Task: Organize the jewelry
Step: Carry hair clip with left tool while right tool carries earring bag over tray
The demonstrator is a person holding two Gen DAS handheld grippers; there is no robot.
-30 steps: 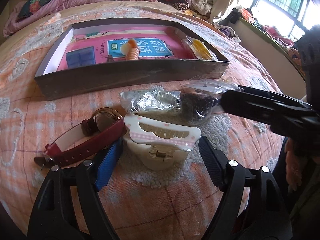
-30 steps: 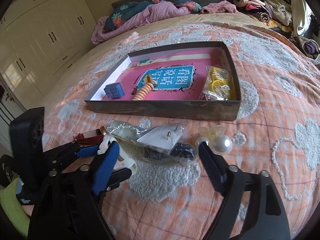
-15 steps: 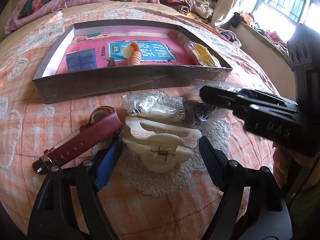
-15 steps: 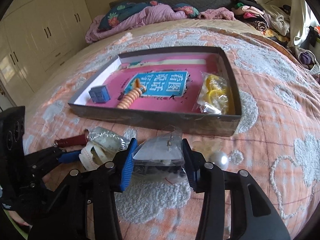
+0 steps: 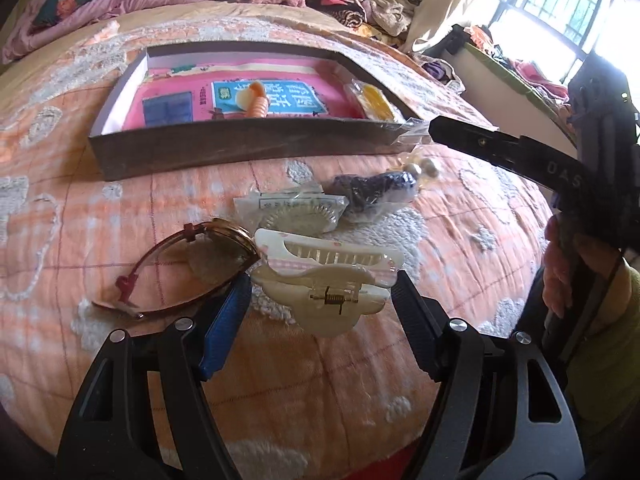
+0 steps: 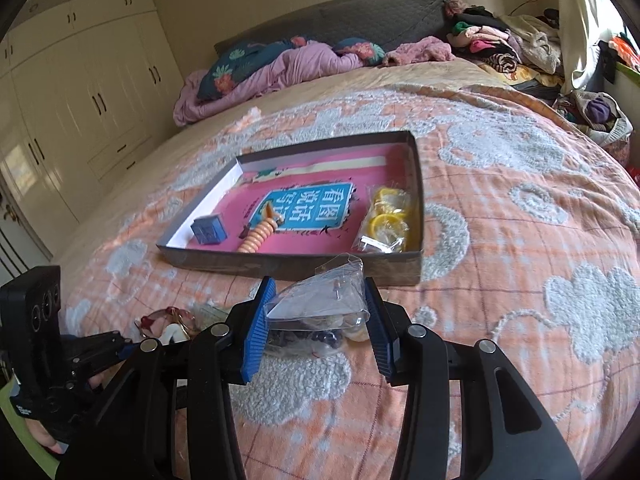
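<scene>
A white hair claw clip (image 5: 324,280) sits between the fingers of my left gripper (image 5: 320,300). The jaws are closing, both pads touch its ends, and it hangs just off the bedspread. Beside it a watch with a dark red strap (image 5: 192,264) stands on its edge. My right gripper (image 6: 316,312) is shut on a clear plastic bag of earrings (image 6: 324,300) and holds it up before the open box (image 6: 288,268). The box contains a small blue case (image 6: 210,230), an orange beaded bracelet (image 6: 256,240) and a bag of yellow rings (image 6: 388,216).
On the orange bedspread lie a bag with a silvery piece (image 5: 296,212), a bag of dark beads (image 5: 376,192) and pearls (image 5: 420,168). The right gripper's arm (image 5: 500,144) crosses the left view. Bedding and clothes are piled at the bed's far end.
My right gripper shut on the clear earring bag and raised it off the bed. My left gripper narrowed around the clip and drew back with it. The watch tipped onto its edge.
</scene>
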